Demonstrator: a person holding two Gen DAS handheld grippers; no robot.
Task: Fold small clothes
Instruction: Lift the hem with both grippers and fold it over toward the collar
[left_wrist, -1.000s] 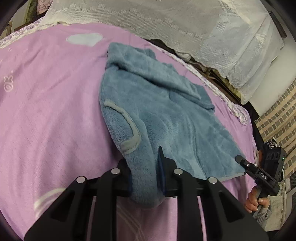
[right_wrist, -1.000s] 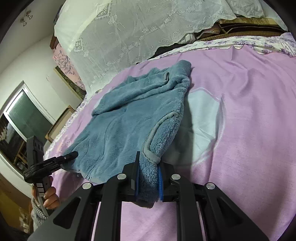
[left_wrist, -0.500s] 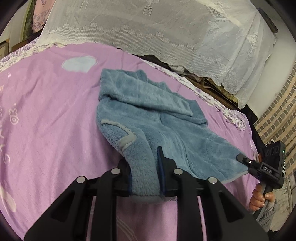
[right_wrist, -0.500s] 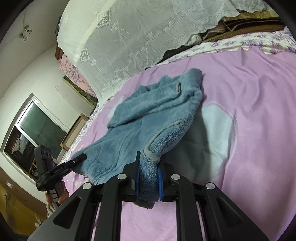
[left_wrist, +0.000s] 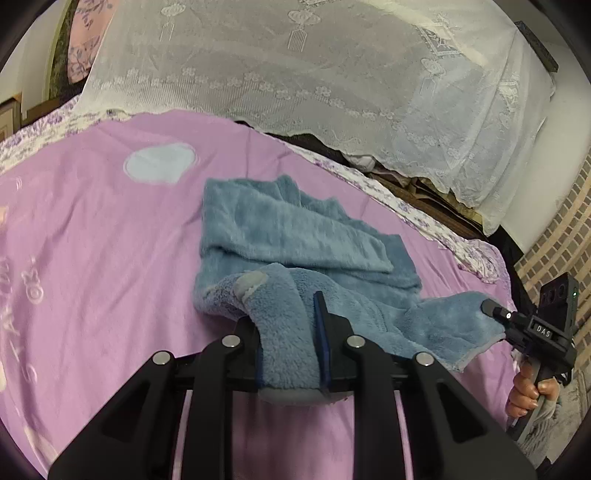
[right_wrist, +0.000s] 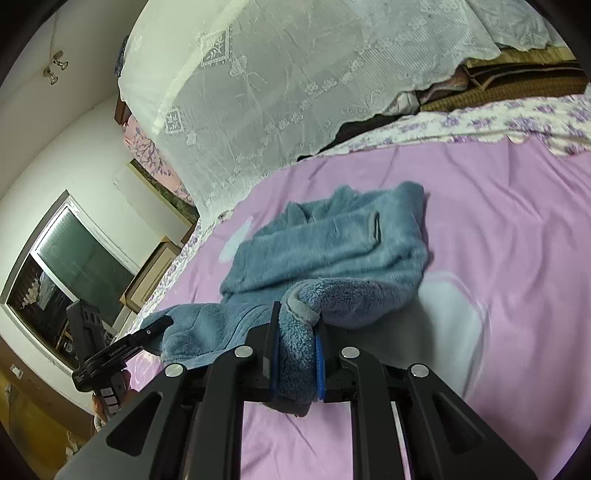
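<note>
Blue fleece garment (left_wrist: 295, 243) lying on a pink bed sheet (left_wrist: 92, 240), far half flat with a sleeve folded across it, near edge pulled up off the bed at both corners.

Left gripper (left_wrist: 290, 354) clamped tight on one near corner, fingers (left_wrist: 322, 343) closed onto a thick wad of fleece with a grey trim bit showing just above the pinch. Fabric bulging out below the grip too.

Right gripper (right_wrist: 295, 363) same deal on the other corner, fingers (right_wrist: 319, 363) squeezed onto a rolled lump of fleece, grey hem strip sitting right at the top of the pinch. Also visible far right in the left wrist view, gripped by a bare hand (left_wrist: 526, 387), corner of the garment draped from its tip.

Lifted near edge sagging between the two grips, curling toward the flat part.

Behind the bed: white lace cover (left_wrist: 332, 74) draped over a pile of stuff. Window (right_wrist: 62, 273) off to the side in the right wrist view, brick wall (left_wrist: 569, 236) in the left one. Pale patch printed on the sheet (left_wrist: 159, 162) beyond the garment.
</note>
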